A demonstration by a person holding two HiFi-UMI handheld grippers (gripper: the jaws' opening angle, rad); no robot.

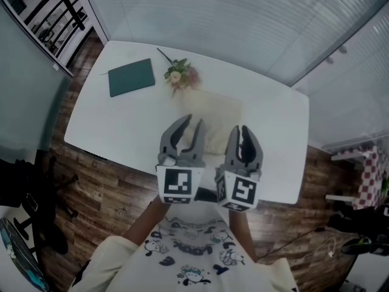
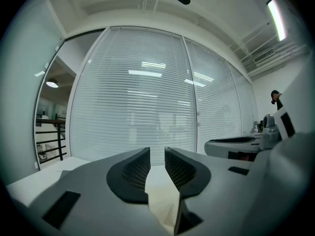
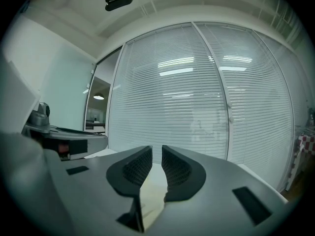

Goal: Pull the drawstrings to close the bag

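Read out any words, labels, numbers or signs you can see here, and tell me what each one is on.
No readable words or numbers in any view.
Left marker cube and right marker cube: black-and-white square patterns, not letters.
Shirt: cartoon prints; any lettering is too small to read.
Green notebook: no print visible on the cover.

1. Left gripper: held about level, pointing forward, jaws a narrow gap apart, pads pressing on nothing.
2. Right gripper: just beside it, parallel, jaws set closer, a slim gap between the pads.
3. Forearms: bare, reaching forward side by side from the chest.
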